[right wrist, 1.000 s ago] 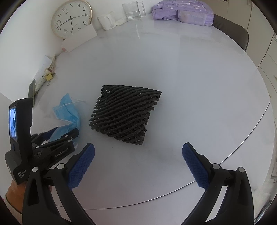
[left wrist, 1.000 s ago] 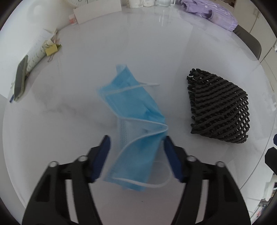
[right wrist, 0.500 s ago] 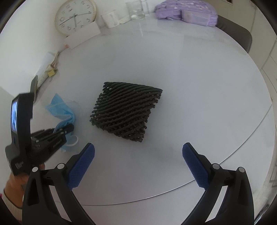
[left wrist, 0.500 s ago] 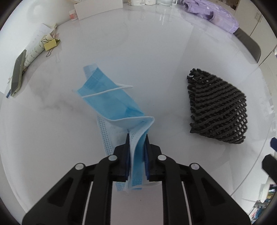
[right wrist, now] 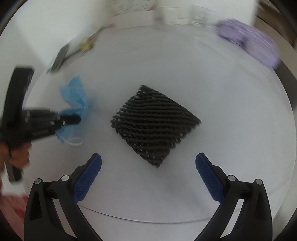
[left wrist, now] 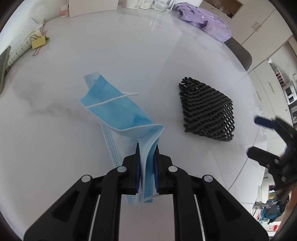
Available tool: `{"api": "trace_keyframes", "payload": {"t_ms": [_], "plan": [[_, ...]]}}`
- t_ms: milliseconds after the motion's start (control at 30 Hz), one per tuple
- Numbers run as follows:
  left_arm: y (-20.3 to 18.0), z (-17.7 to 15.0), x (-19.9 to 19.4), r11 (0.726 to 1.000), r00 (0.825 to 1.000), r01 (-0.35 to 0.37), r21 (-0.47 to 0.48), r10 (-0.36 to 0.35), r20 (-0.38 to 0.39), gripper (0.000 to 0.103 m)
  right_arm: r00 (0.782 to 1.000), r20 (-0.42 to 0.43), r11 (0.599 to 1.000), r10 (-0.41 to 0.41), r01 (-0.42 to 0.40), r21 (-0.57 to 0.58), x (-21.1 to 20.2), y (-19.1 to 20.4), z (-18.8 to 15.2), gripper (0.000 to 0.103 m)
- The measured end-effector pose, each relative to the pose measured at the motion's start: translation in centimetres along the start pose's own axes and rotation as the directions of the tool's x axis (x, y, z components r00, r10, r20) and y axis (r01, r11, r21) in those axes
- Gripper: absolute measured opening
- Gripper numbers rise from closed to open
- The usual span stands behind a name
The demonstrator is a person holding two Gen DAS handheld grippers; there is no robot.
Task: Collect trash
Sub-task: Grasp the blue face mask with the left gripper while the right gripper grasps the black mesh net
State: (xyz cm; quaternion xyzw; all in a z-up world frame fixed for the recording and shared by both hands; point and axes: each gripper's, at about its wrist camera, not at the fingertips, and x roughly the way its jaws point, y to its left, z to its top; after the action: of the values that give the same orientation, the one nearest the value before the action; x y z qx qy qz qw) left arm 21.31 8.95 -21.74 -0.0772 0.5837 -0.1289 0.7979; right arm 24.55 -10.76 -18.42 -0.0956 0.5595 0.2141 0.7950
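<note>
The left gripper (left wrist: pixel 146 157) is squeezed tight on a blue face mask (left wrist: pixel 118 111). Its two blue pads pinch one end of the mask, and a bit of the mask pokes out behind them. The rest of the mask sticks out in front, folded and crumpled, with a white ear loop (left wrist: pixel 113 99) lying across it. The far end of the mask looks like it is lifted a little off the white table (left wrist: pixel 130 46), but it is hard to be sure.

The right gripper (right wrist: pixel 148 161) is wide open and has nothing in it. Its two blue pads (right wrist: pixel 87 179) stand far apart above the table. Just past them lies a black net (right wrist: pixel 154 124), flat on the table, between the pads but a bit farther on. The net is near the mask but not touching it.

From the right gripper's camera, a hand (right wrist: pixel 16 155) can be seen holding the left gripper (right wrist: pixel 74 119) by its handle.

At the far edge of the table are a purple bag (left wrist: pixel 204 26), a glass (left wrist: pixel 160 4) and a white card (left wrist: pixel 92 7). On the left side are a yellow clip (left wrist: pixel 39 41) and some paper (left wrist: pixel 17 51).
</note>
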Motion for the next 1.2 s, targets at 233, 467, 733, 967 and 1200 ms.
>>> {"api": "trace_keyframes", "payload": {"t_ms": [233,467,733,967,1200], "plan": [[0.3,-0.6,-0.5,1.0,1.0,-0.003,-0.007,0.003,-0.006,0.012,0.995,-0.096,0.946,0.009,-0.039,-0.321,3.5,0.8,3.5,0.1],[0.1,-1.2,-0.1,1.0,1.0,-0.017,-0.025,0.017,-0.018,0.012,0.985,-0.172,0.879,0.006,-0.088,-0.468,7.0,1.6,5.8,0.1],[-0.3,-0.8,0.5,0.999,0.999,-0.034,-0.029,0.034,-0.02,0.012,0.976,-0.216,0.881,-0.004,-0.099,-0.462,9.1,0.9,6.9,0.076],[-0.6,-1.0,0.4,0.999,0.999,-0.035,-0.022,0.035,-0.016,0.012,0.985,-0.175,0.929,-0.006,-0.059,-0.366,7.7,-0.9,7.2,0.026],[-0.6,-1.0,0.3,0.999,0.999,-0.036,-0.014,0.035,-0.017,0.012,0.988,-0.155,0.946,0.013,-0.063,-0.318,7.1,-0.9,7.0,0.013]]}}
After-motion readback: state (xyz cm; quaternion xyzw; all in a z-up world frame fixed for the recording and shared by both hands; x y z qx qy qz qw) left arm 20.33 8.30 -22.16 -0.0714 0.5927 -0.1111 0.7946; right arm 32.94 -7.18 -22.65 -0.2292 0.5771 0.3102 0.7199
